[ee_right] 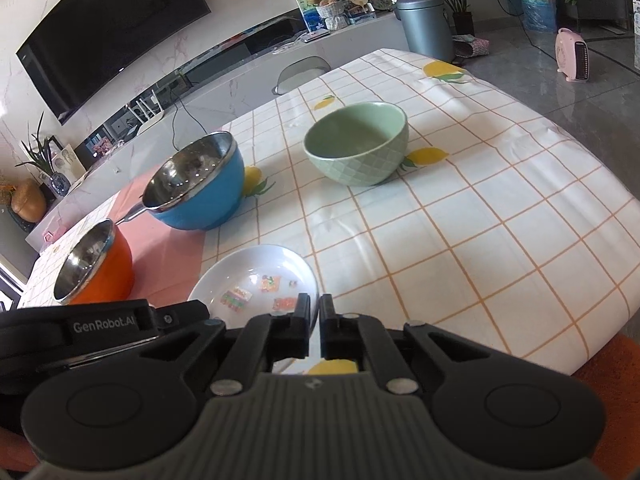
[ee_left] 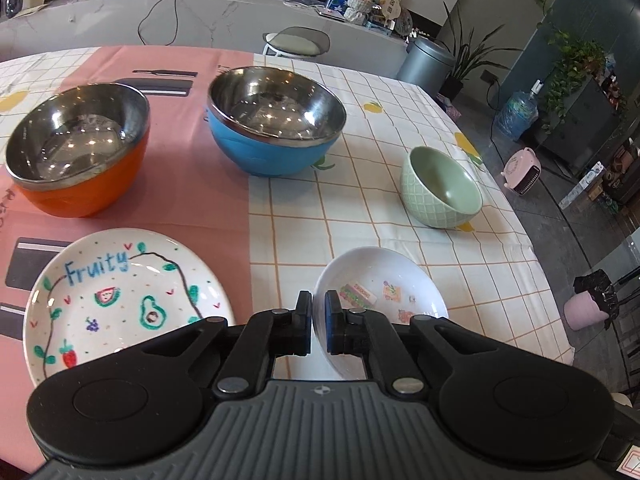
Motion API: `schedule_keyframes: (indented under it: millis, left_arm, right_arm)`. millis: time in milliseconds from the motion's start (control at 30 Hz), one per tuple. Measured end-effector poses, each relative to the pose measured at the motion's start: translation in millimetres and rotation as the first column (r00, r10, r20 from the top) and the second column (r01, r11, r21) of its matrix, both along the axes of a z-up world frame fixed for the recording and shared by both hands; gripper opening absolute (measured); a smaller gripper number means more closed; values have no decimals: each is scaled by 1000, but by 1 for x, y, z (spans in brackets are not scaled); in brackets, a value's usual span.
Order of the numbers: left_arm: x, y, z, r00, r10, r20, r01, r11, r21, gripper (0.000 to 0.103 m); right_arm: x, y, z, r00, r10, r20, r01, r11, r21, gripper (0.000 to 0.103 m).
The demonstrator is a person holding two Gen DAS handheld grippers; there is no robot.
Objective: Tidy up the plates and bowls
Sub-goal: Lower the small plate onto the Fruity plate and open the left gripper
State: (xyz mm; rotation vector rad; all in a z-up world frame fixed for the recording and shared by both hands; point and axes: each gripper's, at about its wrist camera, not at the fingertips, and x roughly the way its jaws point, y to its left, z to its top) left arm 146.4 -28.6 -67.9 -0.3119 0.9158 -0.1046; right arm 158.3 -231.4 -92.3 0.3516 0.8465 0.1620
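Now clamped on the white dish [ee_left: 384, 280] rim: left gripper [ee_left: 318, 312], pinching its left edge; right gripper [ee_right: 314, 312], pinching its right edge; behind, on the tablecloth [ee_right: 500, 208], orange bowl [ee_left: 76, 148], blue bowl [ee_left: 276, 120], green bowl [ee_left: 440, 188]; beside, painted plate [ee_left: 120, 296].

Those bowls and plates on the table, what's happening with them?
A person is tidying dishes using two handheld grippers. Both the left gripper and the right gripper are shut on opposite rims of the small white dish. The Fruity plate, orange bowl, blue bowl and green bowl sit untouched on the tablecloth.
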Motion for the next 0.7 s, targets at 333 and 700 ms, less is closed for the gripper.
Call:
schedule_keyframes:
  millis: [333, 700]
  left_arm:
    - [-16, 49, 19, 993, 106, 47, -107, 994, 14, 6]
    - [-26, 104, 6, 972, 233, 4, -233, 972, -11, 6]
  right_arm:
    - [1, 51, 13, 993, 118, 11, -118, 993, -4, 2]
    - [8, 110, 7, 970, 240, -35, -240, 971, 1, 3]
